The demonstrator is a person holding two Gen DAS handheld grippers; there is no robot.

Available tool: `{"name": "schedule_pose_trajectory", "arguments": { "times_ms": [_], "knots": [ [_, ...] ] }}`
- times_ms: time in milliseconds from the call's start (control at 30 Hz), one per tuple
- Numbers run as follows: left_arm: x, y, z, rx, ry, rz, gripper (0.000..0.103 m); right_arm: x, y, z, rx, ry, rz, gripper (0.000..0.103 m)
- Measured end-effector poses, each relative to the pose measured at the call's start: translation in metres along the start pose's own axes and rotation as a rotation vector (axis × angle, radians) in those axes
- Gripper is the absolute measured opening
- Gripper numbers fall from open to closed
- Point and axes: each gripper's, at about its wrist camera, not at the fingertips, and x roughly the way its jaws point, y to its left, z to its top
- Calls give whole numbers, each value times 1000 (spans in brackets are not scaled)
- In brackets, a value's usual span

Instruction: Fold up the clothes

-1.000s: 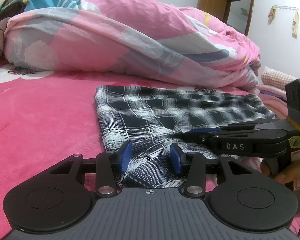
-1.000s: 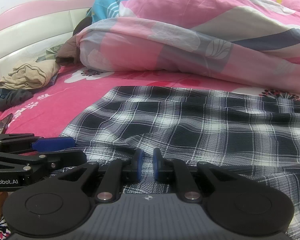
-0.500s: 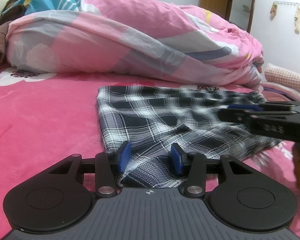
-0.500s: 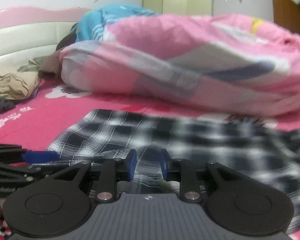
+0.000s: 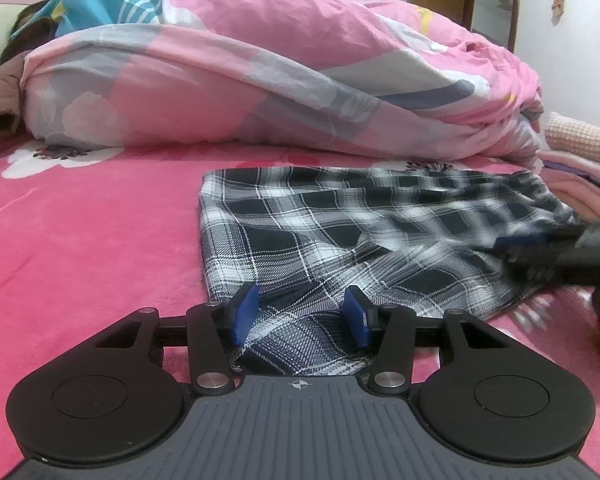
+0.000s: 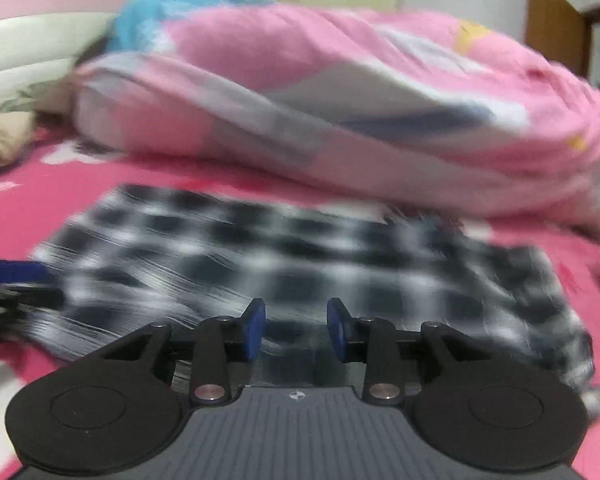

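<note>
The black-and-white plaid cloth garment [image 5: 340, 240] is lying flat on the pink fleece bed [image 5: 92, 240], its long axis running sideways below the heaped pink quilt [image 5: 260, 80]. The left claw [image 5: 300, 320] is sitting at the garment's near corner, jaws half apart astride a raised fold, not pinching it. The right claw [image 6: 296, 330], nearer the garment's other end, has just been opening and is gripping nothing.

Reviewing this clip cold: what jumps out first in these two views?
A black-and-white plaid garment lies flat on the bright pink bedspread, right ahead of both grippers. Behind it a big pink patterned duvet is heaped across the bed. The right wrist view is heavily motion-blurred.
</note>
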Motion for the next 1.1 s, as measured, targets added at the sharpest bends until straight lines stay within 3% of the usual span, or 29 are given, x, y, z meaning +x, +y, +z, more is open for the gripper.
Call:
{"name": "schedule_pose_trajectory", "arguments": {
  "times_ms": [633, 900, 1100],
  "knots": [
    [-2, -13, 11, 4, 49, 79, 55, 7, -9, -6, 37, -20, 35, 38],
    [-29, -25, 22, 21, -55, 244, 60, 6, -17, -11, 87, -31, 69, 39],
    [-19, -49, 37, 56, -66, 192, 62, 7, -23, -13, 123, -35, 98, 39]
  ]
}}
